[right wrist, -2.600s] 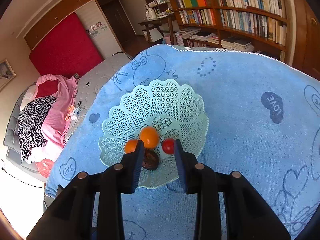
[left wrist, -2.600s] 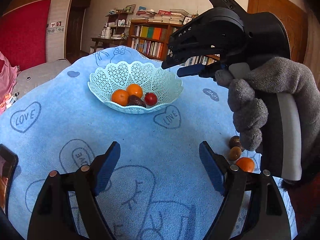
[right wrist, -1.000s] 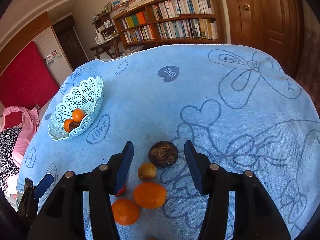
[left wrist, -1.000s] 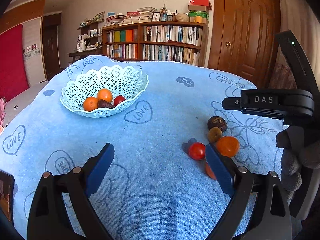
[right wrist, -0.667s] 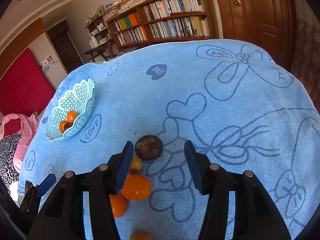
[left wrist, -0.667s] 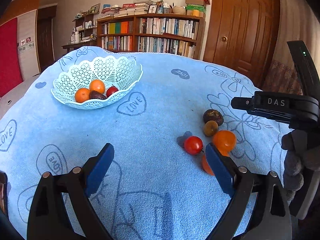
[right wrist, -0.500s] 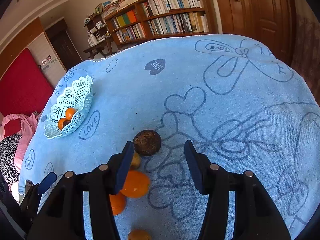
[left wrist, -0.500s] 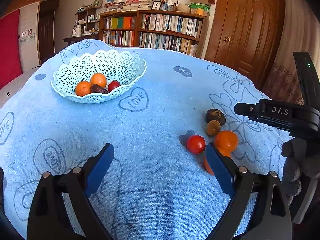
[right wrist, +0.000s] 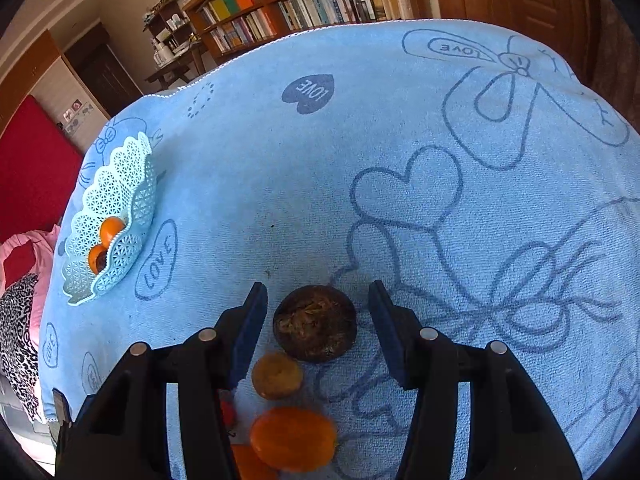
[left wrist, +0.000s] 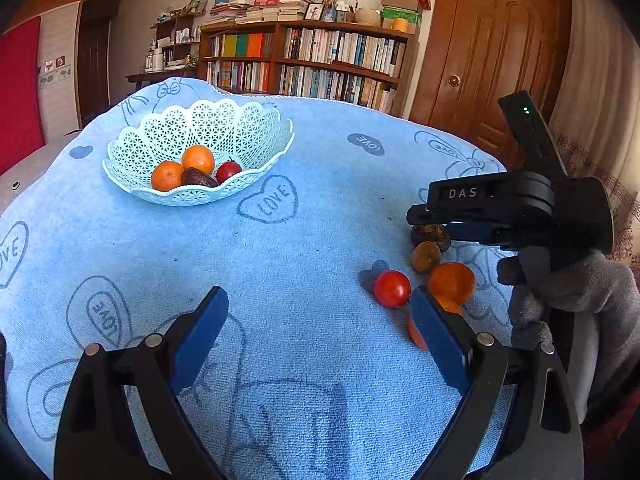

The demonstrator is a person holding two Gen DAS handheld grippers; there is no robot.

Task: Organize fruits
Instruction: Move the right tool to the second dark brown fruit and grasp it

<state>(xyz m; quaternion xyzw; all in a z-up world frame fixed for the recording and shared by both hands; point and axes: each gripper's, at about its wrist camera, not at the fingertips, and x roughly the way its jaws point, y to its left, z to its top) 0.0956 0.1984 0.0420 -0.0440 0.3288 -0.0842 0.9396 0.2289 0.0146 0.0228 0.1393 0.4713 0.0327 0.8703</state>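
Blue terry cloth printed with hearts and "LOVE" covers the surface (left wrist: 304, 240); a wooden bookcase (left wrist: 304, 60) stands behind. At 11 o'clock in the left wrist view sits a pale green lattice plastic basket (left wrist: 240, 128) holding two oranges, a dark fruit and a red tomato. Loose fruit lies at 3 o'clock: a round red tomato (left wrist: 392, 289), a glossy orange (left wrist: 452, 282), a small yellow-brown fruit (right wrist: 277, 375) and a dark brown wrinkled round fruit (right wrist: 315, 329). The right hand-held gripper (right wrist: 317, 330), held by a grey-gloved hand (left wrist: 576, 300), has its fingers apart, either side of the dark brown fruit, not touching it. The left hand-held gripper (left wrist: 318, 334) is spread wide over bare cloth.
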